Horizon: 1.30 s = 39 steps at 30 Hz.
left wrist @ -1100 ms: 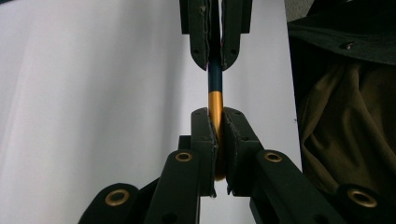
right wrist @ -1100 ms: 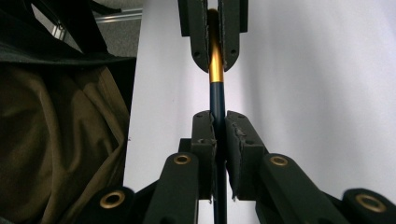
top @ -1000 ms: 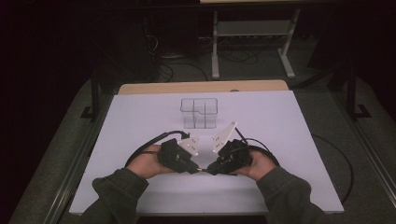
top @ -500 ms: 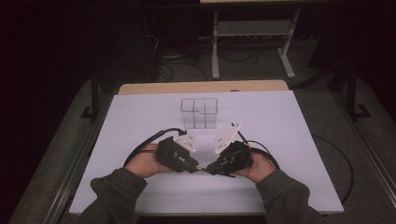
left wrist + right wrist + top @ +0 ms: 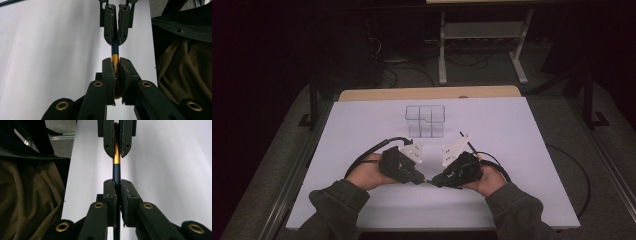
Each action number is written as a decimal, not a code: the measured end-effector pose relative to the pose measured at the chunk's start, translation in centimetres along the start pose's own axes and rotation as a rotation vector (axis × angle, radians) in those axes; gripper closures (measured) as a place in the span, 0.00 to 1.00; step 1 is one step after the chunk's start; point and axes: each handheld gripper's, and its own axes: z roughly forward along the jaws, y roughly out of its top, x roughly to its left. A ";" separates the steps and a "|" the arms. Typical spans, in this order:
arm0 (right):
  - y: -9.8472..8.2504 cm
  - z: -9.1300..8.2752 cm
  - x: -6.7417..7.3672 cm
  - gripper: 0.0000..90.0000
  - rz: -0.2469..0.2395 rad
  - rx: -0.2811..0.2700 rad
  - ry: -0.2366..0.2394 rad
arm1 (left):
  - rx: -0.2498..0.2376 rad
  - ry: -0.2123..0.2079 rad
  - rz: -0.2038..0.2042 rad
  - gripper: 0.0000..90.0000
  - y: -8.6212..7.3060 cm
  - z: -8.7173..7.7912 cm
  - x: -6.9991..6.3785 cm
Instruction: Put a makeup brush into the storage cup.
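Note:
A slim pen with a gold end and a dark blue barrel (image 5: 115,53) (image 5: 116,171) spans the gap between my two grippers, low over the white table (image 5: 522,150). My left gripper (image 5: 115,62) (image 5: 423,178) is shut on the gold end. Its jaws have just been closing, with the pen between them. Facing it tip to tip, my right gripper (image 5: 117,183) (image 5: 435,181) is shut on the blue barrel. Each gripper view shows the other gripper's jaws clamped on the pen farther off: the right gripper (image 5: 115,40) and the left gripper (image 5: 116,151).
A clear plastic container (image 5: 426,121) with inner dividers stands on the table just beyond the grippers. Cables loop out from both grippers onto the table. Olive sleeves (image 5: 337,205) come in from the near edge. A metal stand (image 5: 482,45) sits on the floor behind the table.

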 end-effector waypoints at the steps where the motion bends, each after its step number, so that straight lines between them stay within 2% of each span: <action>1: 0.0 0.0 0.0 0.91 -0.002 0.008 0.002 | 0.007 0.002 0.001 0.93 0.2 0.1 0.0; 9: 0.3 0.0 -0.3 0.89 0.025 0.034 0.013 | 0.027 0.002 -0.016 0.93 0.6 0.3 0.0; 10: 0.5 0.2 -0.4 0.89 0.016 0.051 0.008 | 0.041 0.004 -0.005 0.93 0.7 0.3 0.1; 16: 1.0 0.4 -0.2 0.88 0.018 0.066 0.013 | 0.065 0.006 0.004 0.93 1.1 0.4 0.0; 22: 1.3 0.6 -0.1 0.90 0.008 0.071 0.008 | 0.064 0.000 0.010 0.93 1.5 0.6 0.0; 24: 1.3 0.6 -0.1 0.90 0.008 0.072 0.008 | 0.073 0.001 0.025 0.93 1.6 0.6 0.0; 30: 1.3 0.8 -0.1 0.92 0.001 0.081 0.016 | 0.069 -0.007 0.016 0.93 1.6 0.8 0.0; 39: 1.2 0.7 -0.2 0.92 0.002 0.077 0.030 | 0.068 -0.009 0.024 0.92 1.6 0.7 0.0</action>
